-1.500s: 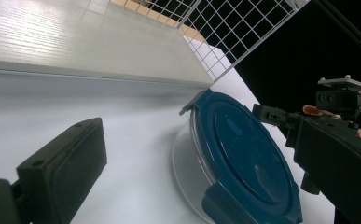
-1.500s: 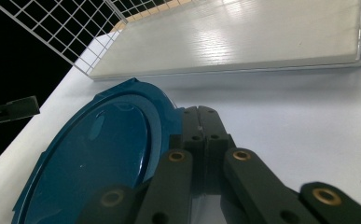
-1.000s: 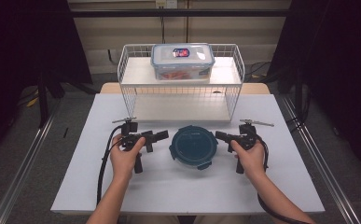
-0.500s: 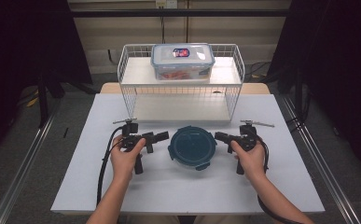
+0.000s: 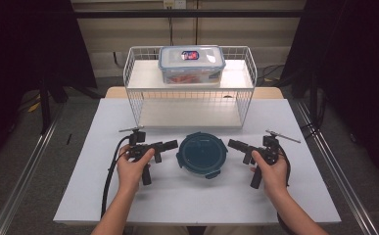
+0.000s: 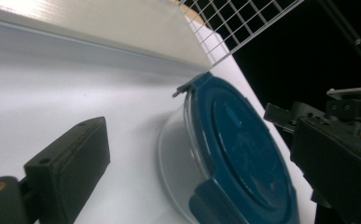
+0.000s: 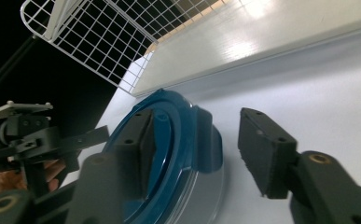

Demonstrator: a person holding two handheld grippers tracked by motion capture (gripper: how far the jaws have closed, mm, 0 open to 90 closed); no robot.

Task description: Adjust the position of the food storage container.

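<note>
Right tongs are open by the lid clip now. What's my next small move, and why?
Probably ease the right tongs forward and close on the clip: their jaws have just been opening, they straddle it without pressing, and the lid still sits on the container.

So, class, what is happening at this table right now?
A person holds a gripper in each hand, one on either side of a round container with a dark blue lid on the white table. The right gripper has just been opening, its jaws open around the lid's right clip. The left gripper is open, close beside the lid. A wire rack stands behind.
</note>
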